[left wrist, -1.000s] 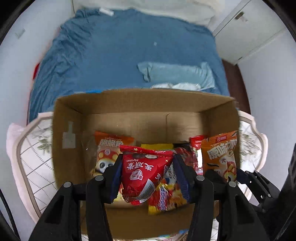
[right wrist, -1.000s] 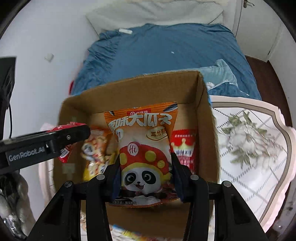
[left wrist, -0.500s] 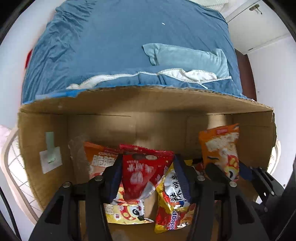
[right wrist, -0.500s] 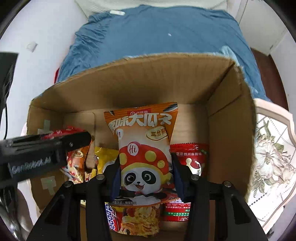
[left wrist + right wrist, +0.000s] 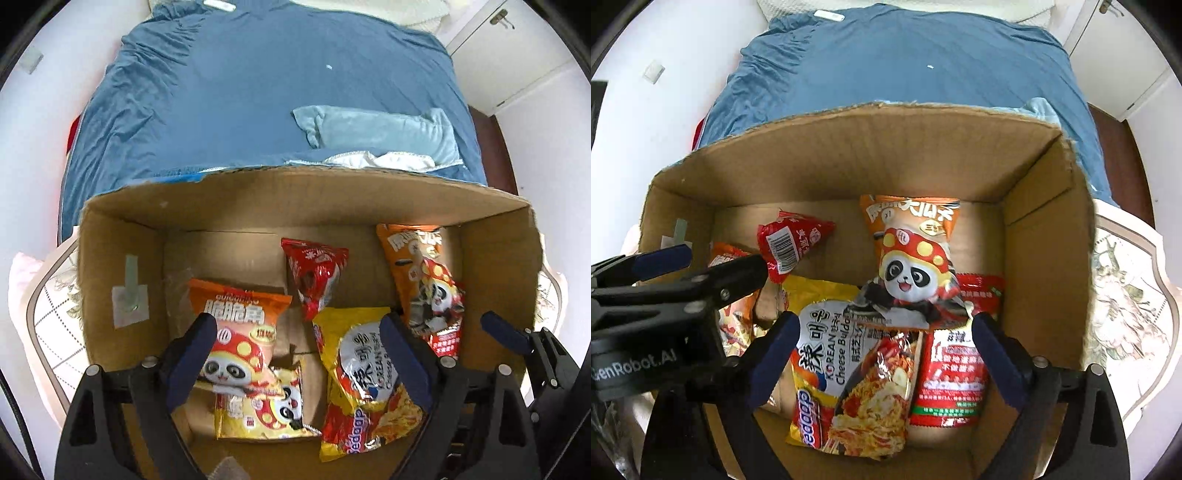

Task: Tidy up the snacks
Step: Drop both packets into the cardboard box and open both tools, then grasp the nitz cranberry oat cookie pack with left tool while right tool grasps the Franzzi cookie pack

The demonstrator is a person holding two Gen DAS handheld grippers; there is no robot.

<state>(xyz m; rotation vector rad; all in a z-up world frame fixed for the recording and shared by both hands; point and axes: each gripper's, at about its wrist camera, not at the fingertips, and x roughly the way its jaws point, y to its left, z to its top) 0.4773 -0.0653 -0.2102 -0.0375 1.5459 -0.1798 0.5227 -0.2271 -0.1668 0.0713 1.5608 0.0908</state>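
Panda snack bag (image 5: 912, 258) lies in cardboard box (image 5: 1045, 229).

My left gripper (image 5: 295, 350) and right gripper (image 5: 884, 349) are matte black plastic frames with dark blue finger pads (image 5: 772, 354). I see silver screws at the finger roots. White "GenRobot.AI" lettering (image 5: 633, 363) marks the left gripper's housing.

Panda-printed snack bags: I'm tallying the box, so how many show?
3. Orange panda-printed seed bag at the cardboard box's far right; orange-pink panda bag near left; yellow panda bag beneath it. Others may be hidden.
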